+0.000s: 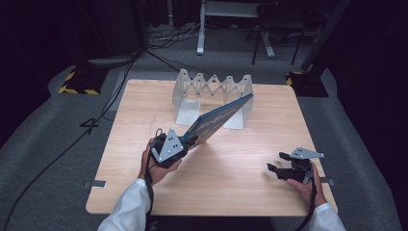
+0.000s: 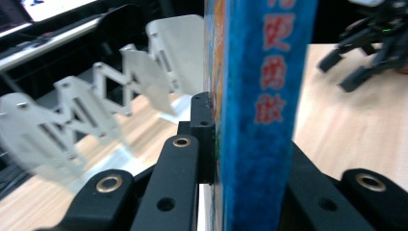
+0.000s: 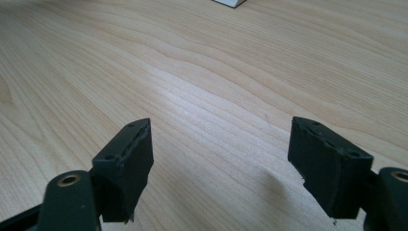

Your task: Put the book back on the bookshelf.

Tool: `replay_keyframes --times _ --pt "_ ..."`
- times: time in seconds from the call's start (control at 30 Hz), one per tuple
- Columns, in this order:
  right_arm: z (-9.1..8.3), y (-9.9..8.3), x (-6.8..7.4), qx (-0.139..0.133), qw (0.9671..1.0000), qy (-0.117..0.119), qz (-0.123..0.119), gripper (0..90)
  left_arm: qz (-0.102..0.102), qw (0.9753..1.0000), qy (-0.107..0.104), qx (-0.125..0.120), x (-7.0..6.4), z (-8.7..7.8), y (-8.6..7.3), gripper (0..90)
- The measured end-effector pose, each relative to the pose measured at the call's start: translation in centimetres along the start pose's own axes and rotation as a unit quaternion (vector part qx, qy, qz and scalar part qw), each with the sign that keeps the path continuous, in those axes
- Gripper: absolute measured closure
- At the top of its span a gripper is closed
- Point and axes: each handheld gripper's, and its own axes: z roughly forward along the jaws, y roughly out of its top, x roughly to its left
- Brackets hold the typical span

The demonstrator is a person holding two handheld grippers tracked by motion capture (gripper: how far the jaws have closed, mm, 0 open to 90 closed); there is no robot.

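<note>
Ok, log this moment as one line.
left hand-held gripper: shut on blue book, lifted, tilted | right hand-held gripper: open, idle | rack: white, beyond book

This place looks like a lab or a recording studio, not a home. The wooden worktop (image 1: 144,187) stands alone on a grey carpet floor (image 1: 43,144), and the room around it is dark. On the far left, black cables (image 1: 115,91) run over the floor past a stand base with yellow and black warning stripes (image 1: 77,82). At the far side, metal frame legs (image 1: 201,33) stand.
</note>
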Motion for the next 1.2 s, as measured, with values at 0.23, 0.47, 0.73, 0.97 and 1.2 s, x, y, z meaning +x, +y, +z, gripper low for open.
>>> replay_keyframes --times 0.23,0.47,0.73,0.97,1.2 --pt "0.3 0.0 0.2 0.01 0.9999 -0.003 -0.005 25.2 0.002 0.9981 0.049 0.037 2.3 0.4 0.0 83.0" --pt "0.4 0.0 0.3 0.016 0.9998 -0.002 -0.009 25.2 -0.038 0.996 0.078 0.021 4.5 0.3 -0.4 82.9" --pt "0.6 0.0 0.3 0.02 0.9997 0.0 -0.016 25.7 -0.079 0.9909 0.109 0.001 6.2 1.1 -1.0 82.8" --pt "0.7 0.0 0.6 0.028 0.9991 -0.003 -0.03 25.8 -0.12 0.9834 0.135 -0.008 6.7 3.2 -2.1 82.8" --pt "0.9 -0.1 0.9 0.034 0.9985 -0.002 -0.043 25.7 -0.16 0.974 0.157 -0.029 6.3 3.8 -3.0 82.6"
